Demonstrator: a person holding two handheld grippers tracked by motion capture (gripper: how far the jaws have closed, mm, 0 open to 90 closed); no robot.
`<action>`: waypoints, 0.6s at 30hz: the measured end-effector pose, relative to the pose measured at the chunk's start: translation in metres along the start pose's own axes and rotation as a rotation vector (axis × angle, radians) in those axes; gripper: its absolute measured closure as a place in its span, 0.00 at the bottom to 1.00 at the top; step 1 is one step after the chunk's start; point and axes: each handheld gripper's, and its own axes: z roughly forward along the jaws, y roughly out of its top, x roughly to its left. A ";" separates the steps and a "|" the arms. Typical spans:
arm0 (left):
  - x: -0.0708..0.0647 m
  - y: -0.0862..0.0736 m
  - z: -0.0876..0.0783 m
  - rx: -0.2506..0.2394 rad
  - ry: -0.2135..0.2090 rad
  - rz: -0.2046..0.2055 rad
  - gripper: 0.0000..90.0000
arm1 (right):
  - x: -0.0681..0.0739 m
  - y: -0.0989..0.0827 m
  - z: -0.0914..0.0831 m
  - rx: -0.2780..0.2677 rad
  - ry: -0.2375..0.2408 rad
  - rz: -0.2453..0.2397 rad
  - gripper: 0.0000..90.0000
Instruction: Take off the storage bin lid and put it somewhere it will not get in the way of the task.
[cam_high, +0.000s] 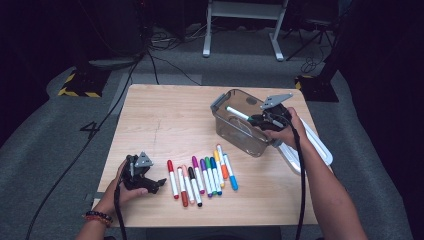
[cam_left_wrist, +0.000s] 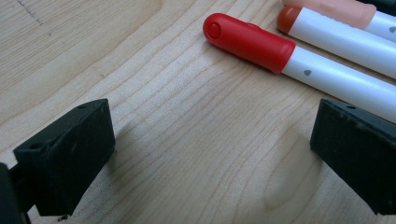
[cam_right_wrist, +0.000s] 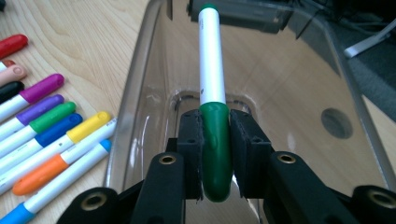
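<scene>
My right gripper (cam_high: 260, 120) is shut on the green cap of a white-barrelled marker (cam_right_wrist: 212, 93), holding it level over the open top of a clear plastic bin (cam_high: 239, 125). In the right gripper view the bin (cam_right_wrist: 154, 74) lies directly under the marker, its bottom bare. My left gripper (cam_high: 157, 184) rests open on the wooden table at the front left, nothing between its jaws. A red-capped marker (cam_left_wrist: 252, 43) lies just beyond its jaws. A row of several coloured markers (cam_high: 202, 175) lies on the table between the two hands.
The wooden table (cam_high: 165, 120) has free room at the back left. A white lid-like piece (cam_high: 310, 145) lies to the right of the bin, near the table's right edge. Cables trail from both grippers toward the front.
</scene>
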 end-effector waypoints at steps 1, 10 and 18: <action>0.000 0.000 0.000 0.000 0.000 -0.001 0.00 | -0.003 0.000 0.004 0.019 0.021 0.015 0.84; 0.000 0.000 0.000 0.000 0.000 0.000 0.00 | -0.001 0.001 0.023 0.143 0.048 0.000 0.83; 0.000 0.000 0.000 0.000 0.000 0.000 0.00 | 0.001 0.000 0.031 0.200 0.065 -0.014 0.82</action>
